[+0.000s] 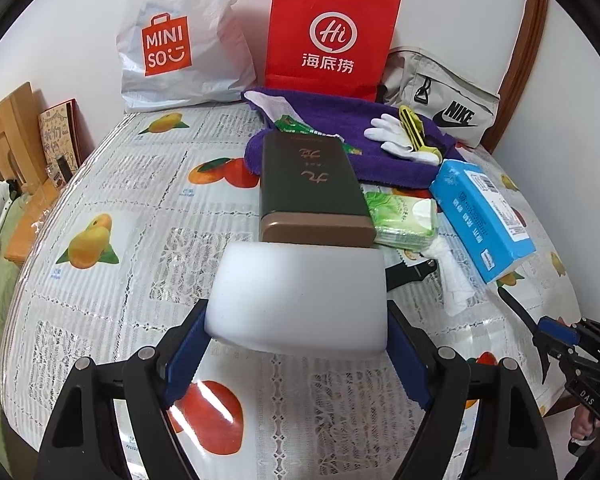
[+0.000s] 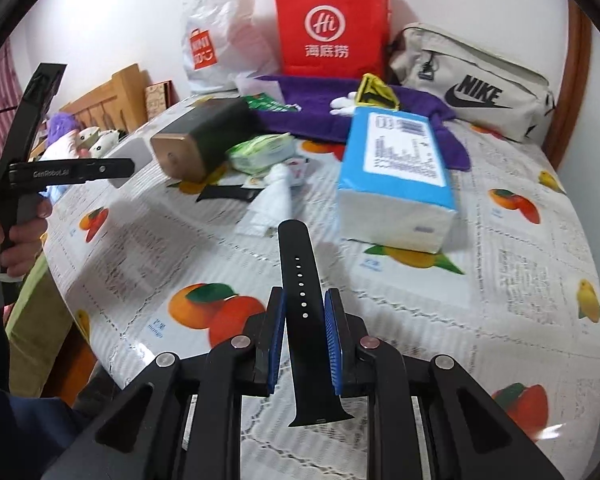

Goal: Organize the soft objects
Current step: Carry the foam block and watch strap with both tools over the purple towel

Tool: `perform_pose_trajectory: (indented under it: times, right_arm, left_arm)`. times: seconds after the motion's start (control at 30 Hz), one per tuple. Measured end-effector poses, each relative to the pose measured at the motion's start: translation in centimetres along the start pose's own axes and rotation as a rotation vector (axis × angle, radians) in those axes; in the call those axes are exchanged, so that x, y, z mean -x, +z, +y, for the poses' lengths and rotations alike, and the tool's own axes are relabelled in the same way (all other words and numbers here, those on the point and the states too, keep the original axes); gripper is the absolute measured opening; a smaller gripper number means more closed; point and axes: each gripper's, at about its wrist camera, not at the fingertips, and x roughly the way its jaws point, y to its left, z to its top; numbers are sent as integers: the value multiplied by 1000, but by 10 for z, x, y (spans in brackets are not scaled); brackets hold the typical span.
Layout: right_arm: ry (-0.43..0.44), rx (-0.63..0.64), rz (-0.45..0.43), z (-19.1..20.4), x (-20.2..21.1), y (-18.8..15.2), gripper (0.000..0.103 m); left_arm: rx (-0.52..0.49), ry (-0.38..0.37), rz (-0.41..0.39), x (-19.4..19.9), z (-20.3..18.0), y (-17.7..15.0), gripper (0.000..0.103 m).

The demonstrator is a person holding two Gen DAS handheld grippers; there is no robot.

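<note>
Holding one soft thing in each claw, the person looks to be mid-carry, with both items lifted clear of the bench point(image 1: 112, 280). The left claw point(image 1: 298, 322) stands wide and grips a white sponge point(image 1: 300, 296) across its sides, the blue pads pressing its two ends. The right claw point(image 2: 305, 334) is nearly closed on a black strap point(image 2: 302, 300), which runs lengthwise between the pads and sticks out ahead of them and behind.

Still lying on the bench are a blue tissue pack point(image 2: 396, 176), a green tissue pack point(image 2: 260, 152), a crumpled white cloth point(image 2: 274, 196), a dark box point(image 1: 312, 188), and, on a purple towel point(image 1: 380, 160) near the back, white gloves point(image 1: 392, 136). A second black strap piece point(image 2: 226, 193) lies beside the cloth.

Where the sorted things belong is not plain; a red bag point(image 1: 332, 36) and a white bag point(image 1: 180, 40) stand against the wall. The next move, I judge, calls for carrying sponge and strap to a chosen spot and easing each claw apart without dragging the clutter nearby.
</note>
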Motion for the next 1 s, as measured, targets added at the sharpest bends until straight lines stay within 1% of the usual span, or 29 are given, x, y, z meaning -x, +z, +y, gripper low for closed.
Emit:
perform_pose_trajectory:
  times: [0.57, 0.73, 1.0]
  right_arm:
    - [-29, -22, -65, -21, 24, 31, 20]
    - [-34, -29, -87, -28, 30, 44, 20]
    - [-31, -42, -107, -38, 26, 68, 20]
  left_arm:
    - [-1, -17, -47, 19, -8, 30, 81]
    - [-4, -13, -55, 21, -10, 40, 81]
    - [8, -4, -52, 16, -9, 54, 81]
